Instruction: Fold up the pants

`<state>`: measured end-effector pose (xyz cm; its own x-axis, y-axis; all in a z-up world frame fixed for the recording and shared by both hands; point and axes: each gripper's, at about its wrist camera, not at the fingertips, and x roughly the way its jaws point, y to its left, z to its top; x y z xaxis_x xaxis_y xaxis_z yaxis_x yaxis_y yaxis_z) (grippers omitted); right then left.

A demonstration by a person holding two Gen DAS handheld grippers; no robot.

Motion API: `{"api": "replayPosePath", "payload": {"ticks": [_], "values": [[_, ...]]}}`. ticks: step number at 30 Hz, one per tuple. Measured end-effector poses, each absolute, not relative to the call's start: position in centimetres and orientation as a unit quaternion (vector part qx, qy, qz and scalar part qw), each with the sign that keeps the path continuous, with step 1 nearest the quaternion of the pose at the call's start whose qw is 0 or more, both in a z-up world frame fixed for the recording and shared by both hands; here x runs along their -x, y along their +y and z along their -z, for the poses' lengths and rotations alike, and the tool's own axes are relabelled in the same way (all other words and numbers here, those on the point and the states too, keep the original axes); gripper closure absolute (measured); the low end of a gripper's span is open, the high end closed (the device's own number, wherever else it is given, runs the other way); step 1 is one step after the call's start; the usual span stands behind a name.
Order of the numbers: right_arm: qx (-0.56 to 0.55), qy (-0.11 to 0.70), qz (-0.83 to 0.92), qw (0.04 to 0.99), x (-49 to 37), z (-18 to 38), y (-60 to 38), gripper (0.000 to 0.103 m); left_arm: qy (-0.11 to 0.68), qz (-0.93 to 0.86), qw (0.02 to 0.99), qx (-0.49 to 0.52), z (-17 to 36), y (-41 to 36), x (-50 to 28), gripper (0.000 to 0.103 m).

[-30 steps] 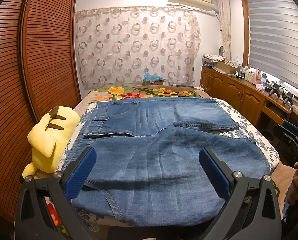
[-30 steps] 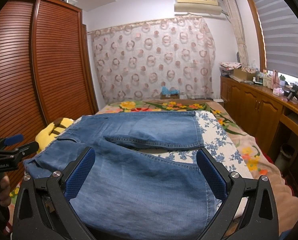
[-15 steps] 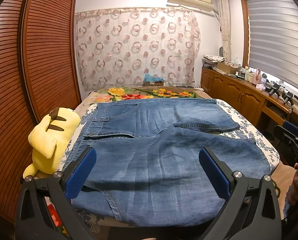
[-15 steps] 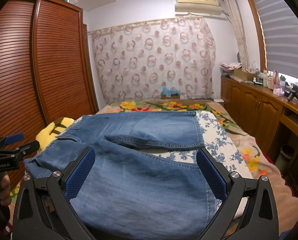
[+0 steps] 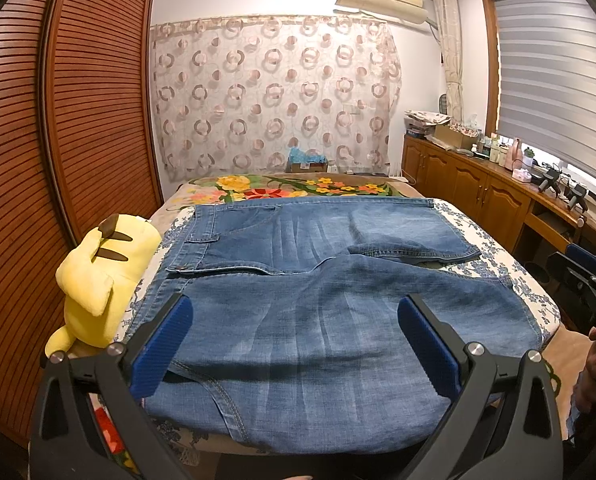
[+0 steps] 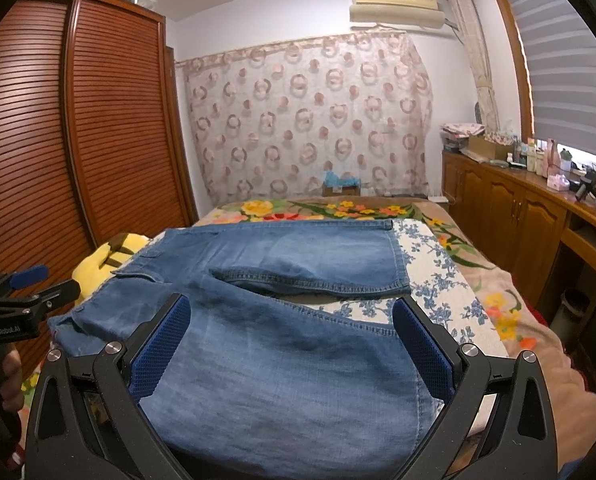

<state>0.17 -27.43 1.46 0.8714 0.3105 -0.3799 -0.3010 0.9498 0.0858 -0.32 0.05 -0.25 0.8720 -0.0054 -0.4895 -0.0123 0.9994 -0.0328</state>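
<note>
Blue denim pants point(image 5: 305, 312) lie spread flat across the bed, waistband to the left and both legs running right, the near leg partly over the far one. My left gripper point(image 5: 294, 312) hovers open above the near leg close to the waist end, nothing between its blue pads. In the right wrist view the same pants point(image 6: 282, 344) fill the foreground, and my right gripper point(image 6: 292, 312) hangs open over the near leg's hem end. Each gripper shows at the edge of the other's view, held by a hand: left gripper point(image 6: 22, 296), right gripper point(image 5: 585, 276).
A yellow plush toy point(image 5: 98, 272) lies at the bed's left edge beside the waistband. A louvred wooden wardrobe point(image 5: 58, 140) stands along the left. Wooden cabinets point(image 5: 489, 196) with clutter run along the right under the window. A floral bedspread point(image 6: 457, 280) shows beyond the pants.
Both grippers have drifted very slightly, staying open above the pants. The pants have not moved.
</note>
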Motion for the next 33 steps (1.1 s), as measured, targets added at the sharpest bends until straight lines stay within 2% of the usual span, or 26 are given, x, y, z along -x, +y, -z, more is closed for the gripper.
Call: {"api": "replayPosePath", "payload": {"ticks": [25, 33], "values": [[-0.008, 0.201, -0.161, 0.966, -0.1, -1.1, -27.5, 0.0, 0.266, 0.01, 0.964, 0.025, -1.0, 0.4, -0.1, 0.0], [0.0, 0.237, -0.161, 0.958, -1.6, 0.0, -28.0, 0.0, 0.293, -0.01, 0.955, 0.035, 0.6, 3.4, -0.6, 0.0]]}}
